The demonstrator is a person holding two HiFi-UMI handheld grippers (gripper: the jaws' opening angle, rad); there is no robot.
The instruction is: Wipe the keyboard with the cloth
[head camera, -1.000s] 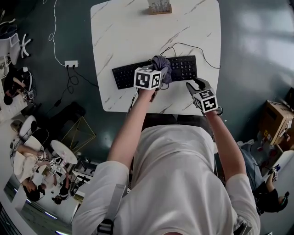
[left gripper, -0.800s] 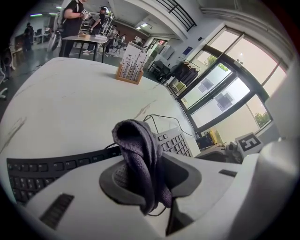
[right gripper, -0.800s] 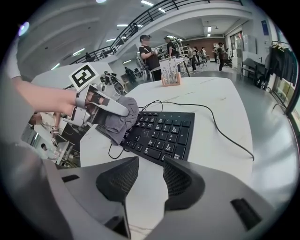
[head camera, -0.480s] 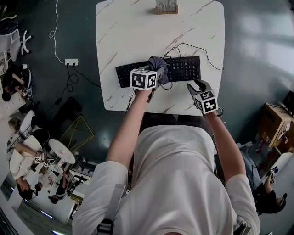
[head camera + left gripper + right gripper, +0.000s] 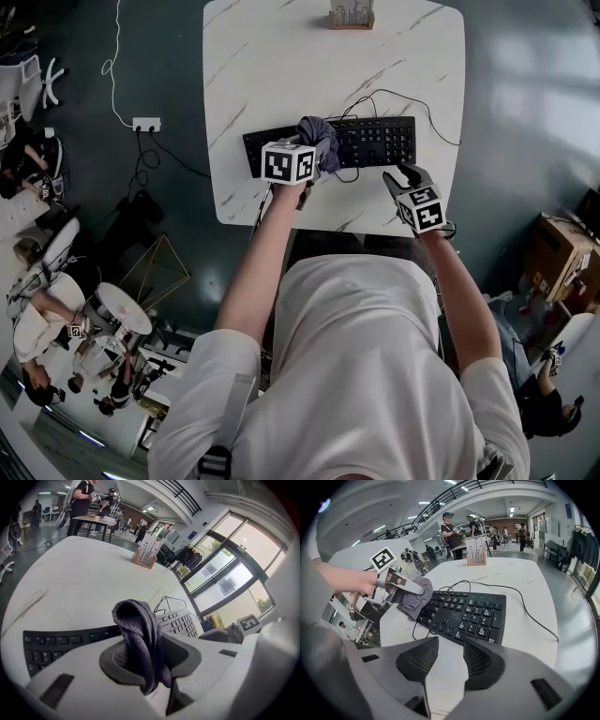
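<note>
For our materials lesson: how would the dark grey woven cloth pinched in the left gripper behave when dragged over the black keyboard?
The dark grey woven cloth is probably floppy: it folds limply between the shut jaws of the left gripper. Likely light: a pinch holds it. Its coarse weave should drag, not slip, on the black keyboard.

One keyboard (image 5: 375, 141), one cloth (image 5: 320, 132), one wooden holder (image 5: 351, 16) at twelve o'clock, one counter (image 5: 281, 66), and two grippers: left gripper (image 5: 149, 663), right gripper (image 5: 446, 660).

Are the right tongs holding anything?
No, the right tongs stand apart with nothing between them; the grey cloth is in the left tongs.
</note>
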